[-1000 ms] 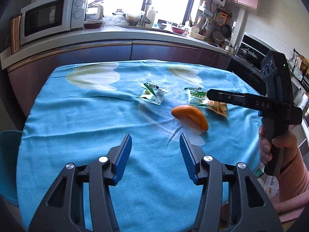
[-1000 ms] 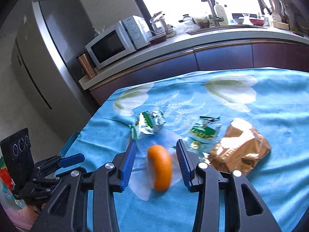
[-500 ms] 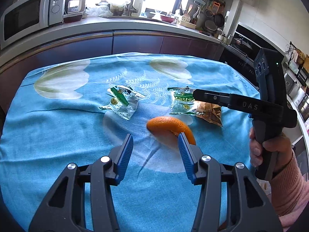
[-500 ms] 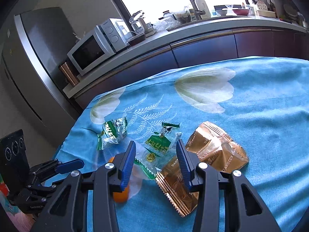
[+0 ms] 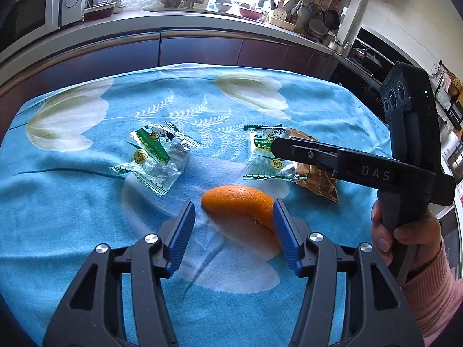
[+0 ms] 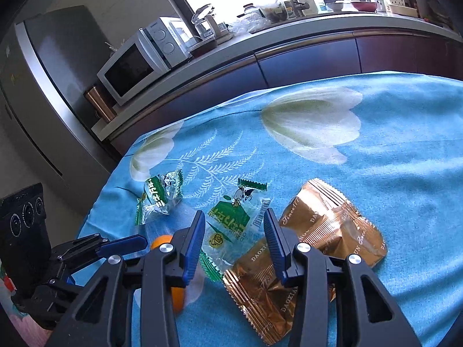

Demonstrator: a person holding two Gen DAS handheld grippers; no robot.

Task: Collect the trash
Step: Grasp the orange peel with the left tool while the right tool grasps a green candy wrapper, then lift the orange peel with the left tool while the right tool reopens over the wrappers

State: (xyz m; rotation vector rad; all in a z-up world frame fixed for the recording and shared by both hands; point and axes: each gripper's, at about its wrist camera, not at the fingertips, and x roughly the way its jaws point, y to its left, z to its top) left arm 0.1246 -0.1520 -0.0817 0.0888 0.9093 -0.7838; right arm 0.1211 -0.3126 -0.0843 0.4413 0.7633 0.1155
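Left gripper (image 5: 234,225) wide open w/ orange peel (image 5: 240,205) between its pads, nothing held; right gripper (image 6: 234,237) open over green wrapper (image 6: 231,222) beside gold wrapper (image 6: 327,231). Risk: curved peel slips out, or thin film slides flat on cloth

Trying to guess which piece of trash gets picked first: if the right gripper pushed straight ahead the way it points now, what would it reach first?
Most likely the green-and-clear wrapper, which lies between the open fingers of the right gripper. The gold wrapper sits just right of that line. Height above the cloth is unclear.
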